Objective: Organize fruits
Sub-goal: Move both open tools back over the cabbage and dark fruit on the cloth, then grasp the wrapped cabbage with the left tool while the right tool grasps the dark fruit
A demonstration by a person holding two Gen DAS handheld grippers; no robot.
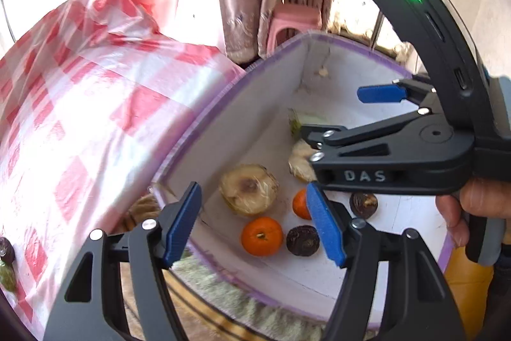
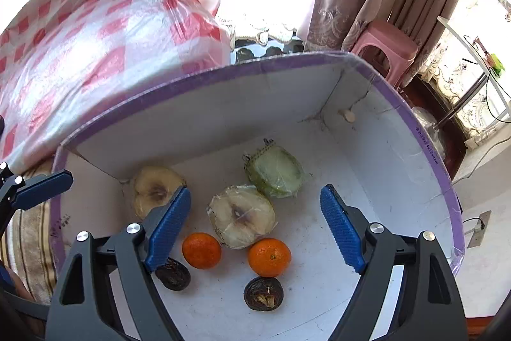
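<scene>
Fruits lie loose on the floor of a white box [image 2: 223,114] with a purple rim: two oranges [image 2: 269,257], three wrapped cut halves [image 2: 241,221] and two dark brown fruits [image 2: 263,293]. One more dark fruit [image 1: 5,250] sits outside on the checked cloth [image 1: 80,104].

Right gripper [image 2: 255,227] hangs over the box, jaws wide, holding nothing. Left gripper [image 1: 255,222] hovers at the near-left corner, jaws likewise wide and empty.

Risks, as judged:
- The two tools are close above the same box; the right one crosses the left one's view, so a reach from either could knock the other.
- Oranges are round and would likely roll if nudged by one finger.
- Plastic wrap on the halves may slip or tear under a pinch.

Room: box walls are tall; the middle of the floor is crowded, while the far right corner holds only a small pale scrap [image 2: 348,116].
</scene>
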